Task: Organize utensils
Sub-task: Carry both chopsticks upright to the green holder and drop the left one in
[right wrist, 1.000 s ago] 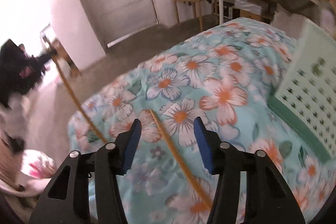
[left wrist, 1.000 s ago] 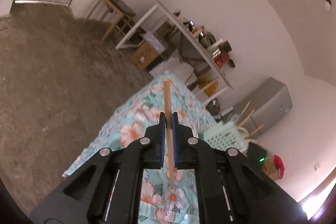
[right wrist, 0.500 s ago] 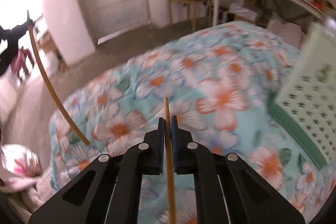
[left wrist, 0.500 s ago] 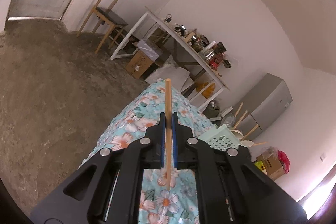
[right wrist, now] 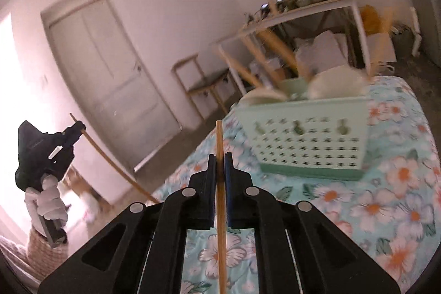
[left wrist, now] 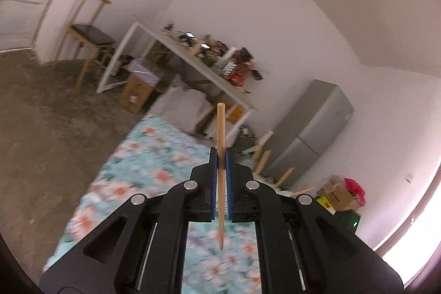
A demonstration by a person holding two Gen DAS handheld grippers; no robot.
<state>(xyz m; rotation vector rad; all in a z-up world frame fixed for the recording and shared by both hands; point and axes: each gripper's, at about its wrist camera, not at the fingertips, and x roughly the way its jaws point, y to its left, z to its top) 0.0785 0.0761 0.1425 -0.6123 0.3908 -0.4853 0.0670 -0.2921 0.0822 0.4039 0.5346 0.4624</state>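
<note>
Closest to me, the right gripper (right wrist: 220, 161) is now clamped on a chopstick (right wrist: 220, 200), its blue pads pressed flat to either side of the thin wooden stick. A second ago those jaws stood apart over the stick where it lay on the floral bedspread (right wrist: 386, 200); since then they have closed and lifted it clear, so the pickup looks done.

The left gripper (left wrist: 220, 159) stays shut on its own chopstick (left wrist: 220, 170), which runs straight up between the fingers, and it has risen further above the bed. From the right camera I can see it off to the side, held in a white-gloved hand (right wrist: 49, 200), stick slanting down toward the bed's edge.

Farther along the bedspread stands the mint-green perforated basket (right wrist: 308, 139), with pale dishes and several wooden handles poking out of it, too blurred to name. With both sticks in the air, I'd guess carrying them over to that basket comes next. Beyond are a white table (right wrist: 303, 13), a chair and a door.
</note>
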